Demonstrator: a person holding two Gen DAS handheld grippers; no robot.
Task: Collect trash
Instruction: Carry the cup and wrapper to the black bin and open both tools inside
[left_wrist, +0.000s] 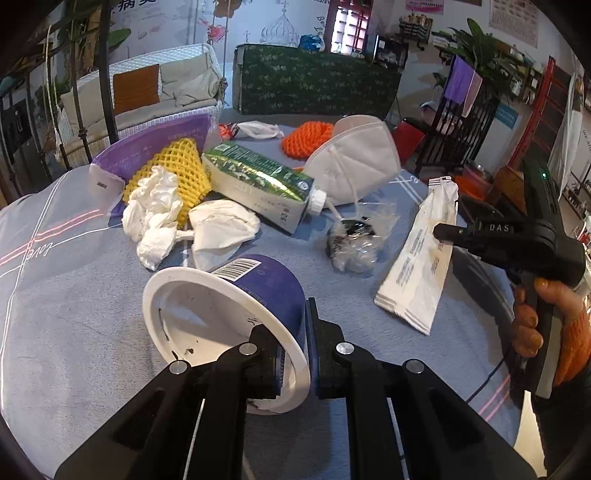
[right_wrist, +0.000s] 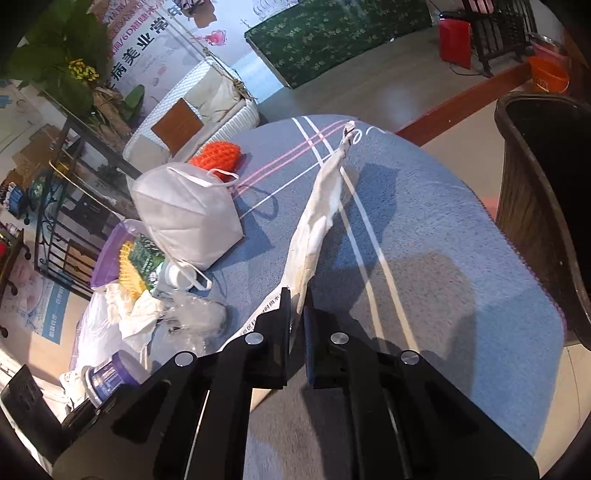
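Note:
A purple paper cup (left_wrist: 229, 306) with a white inside lies tipped on the blue-grey tablecloth (left_wrist: 74, 295). My left gripper (left_wrist: 295, 347) is shut on its wall, one finger inside the rim and one outside. A long white paper wrapper (right_wrist: 317, 221) stretches across the cloth, and my right gripper (right_wrist: 297, 314) is shut on its near end. In the left wrist view the right gripper (left_wrist: 443, 232) meets the wrapper (left_wrist: 417, 273) from the right, held by a person's hand (left_wrist: 532, 325).
More trash lies behind the cup: a white face mask (left_wrist: 354, 155), a green carton (left_wrist: 258, 181), crumpled tissues (left_wrist: 159, 218), a yellow foam net (left_wrist: 177, 170), an orange foam net (left_wrist: 306, 138) and clear plastic wrap (left_wrist: 354, 240). A dark bin (right_wrist: 546, 206) stands beside the table's right edge.

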